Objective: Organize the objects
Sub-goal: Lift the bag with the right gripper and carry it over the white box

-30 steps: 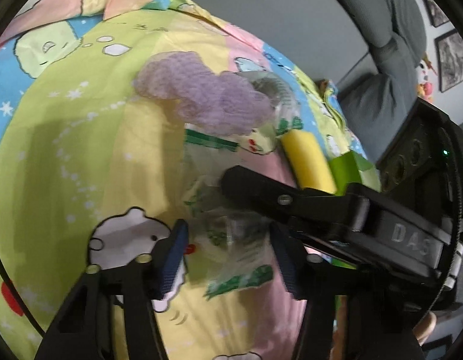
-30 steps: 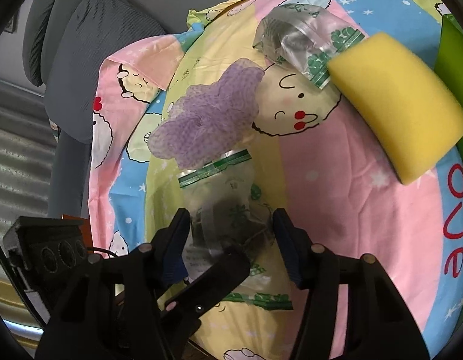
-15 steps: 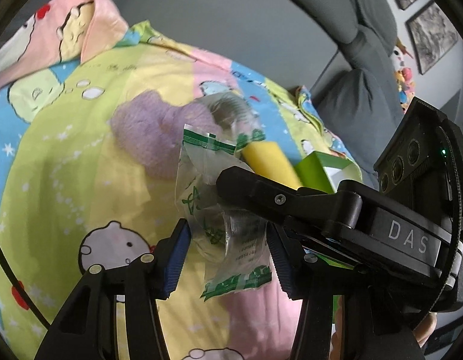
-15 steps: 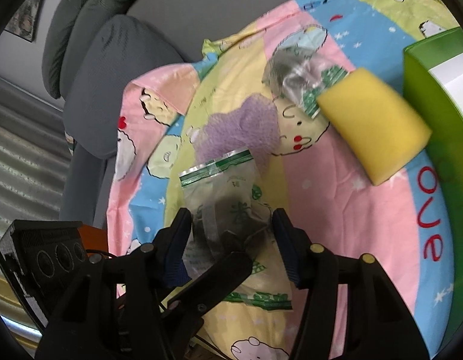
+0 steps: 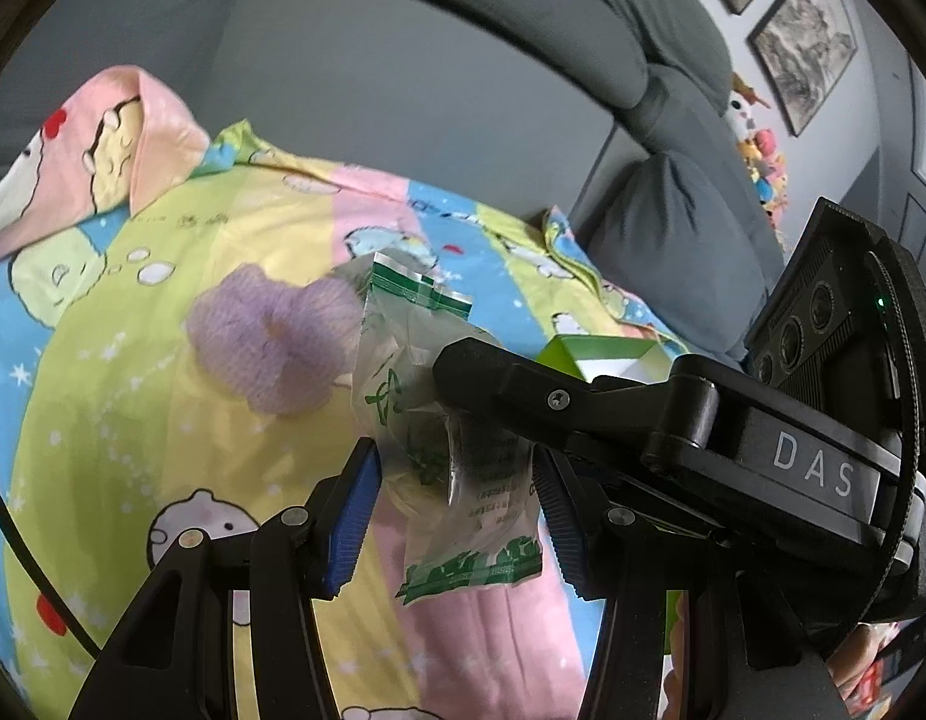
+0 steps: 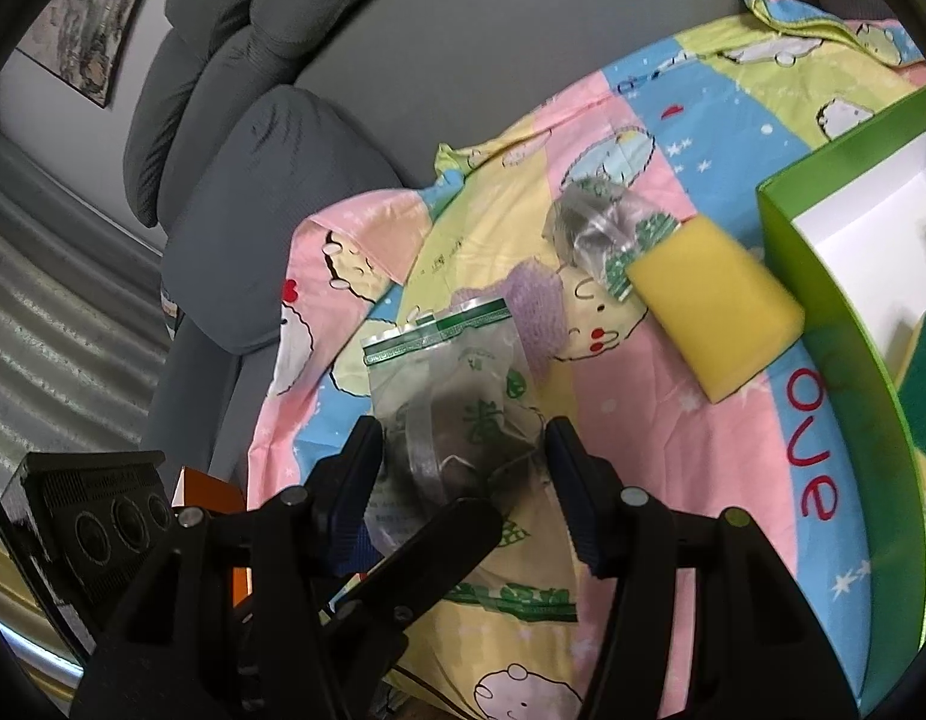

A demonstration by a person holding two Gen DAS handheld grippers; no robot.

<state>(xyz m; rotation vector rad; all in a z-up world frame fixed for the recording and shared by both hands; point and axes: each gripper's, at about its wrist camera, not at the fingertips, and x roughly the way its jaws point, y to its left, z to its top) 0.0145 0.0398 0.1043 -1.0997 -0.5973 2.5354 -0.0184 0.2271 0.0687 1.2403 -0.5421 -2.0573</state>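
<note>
Bag point(image 5: 444, 420) lifted off sheet point(image 5: 132, 420); both grippers gripping.

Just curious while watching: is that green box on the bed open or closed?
Open. The green box has no lid on; its white inside and a green-and-yellow sponge in it show.

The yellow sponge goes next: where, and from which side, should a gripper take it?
After releasing the plastic bag, probably across its two long sides, coming from above: the yellow sponge lies flat, the green box stands close beside it, a crumpled bag lies at its far end.
</note>
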